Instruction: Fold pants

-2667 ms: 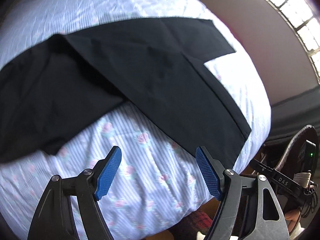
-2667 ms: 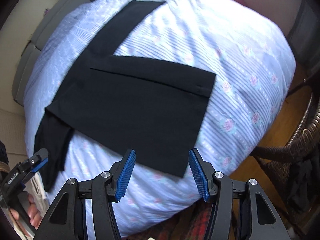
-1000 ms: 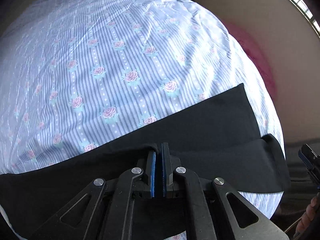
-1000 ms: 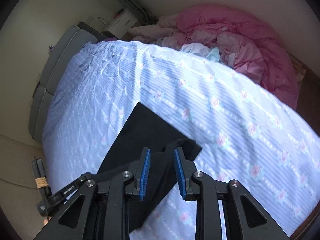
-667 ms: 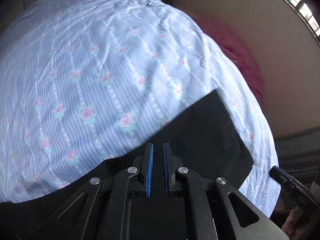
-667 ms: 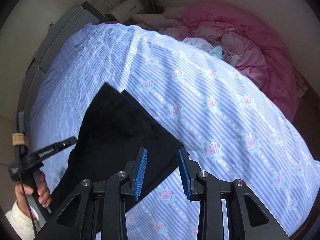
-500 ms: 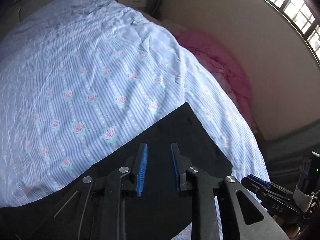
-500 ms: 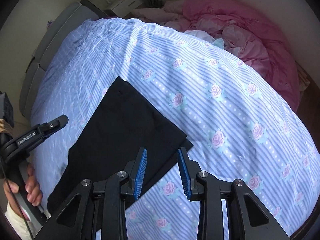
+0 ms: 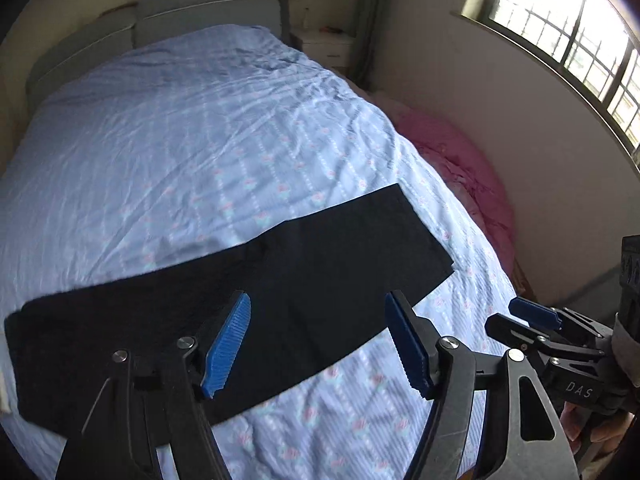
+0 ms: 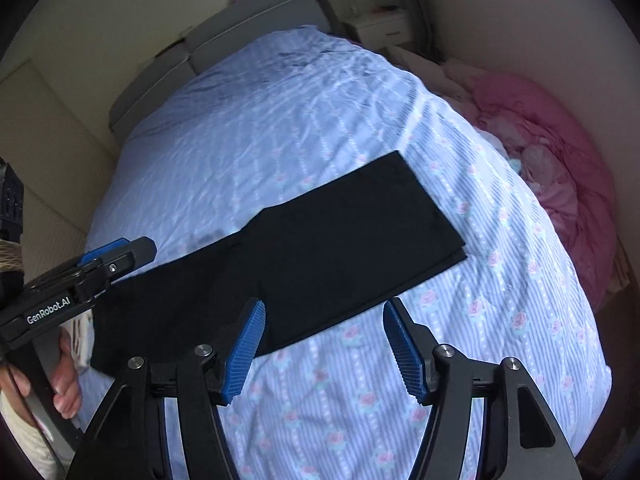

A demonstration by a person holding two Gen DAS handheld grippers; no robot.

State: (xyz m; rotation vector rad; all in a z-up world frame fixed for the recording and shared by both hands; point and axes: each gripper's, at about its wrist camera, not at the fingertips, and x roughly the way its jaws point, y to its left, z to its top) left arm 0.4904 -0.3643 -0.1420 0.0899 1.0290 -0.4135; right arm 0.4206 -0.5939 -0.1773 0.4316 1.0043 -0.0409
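The black pants (image 9: 256,304) lie flat on the bed as one long strip, one leg laid on the other, cuffs to the right; they also show in the right wrist view (image 10: 320,256). My left gripper (image 9: 320,346) is open and empty, raised above the pants' near edge. My right gripper (image 10: 324,350) is open and empty, raised above the near edge of the pants. Each gripper shows in the other's view: the right one (image 9: 536,320) and the left one (image 10: 116,254).
The bed has a blue striped sheet with roses (image 9: 200,140) and a grey headboard (image 9: 160,20). A pink quilt (image 10: 560,168) is heaped between the bed and the wall on the right. A white nightstand (image 10: 380,26) stands beside the headboard. A window (image 9: 580,40) is at the right.
Both grippers let go of the pant leg they had carried over, opened wide and pulled back and up. The pants now lie as one straight strip.
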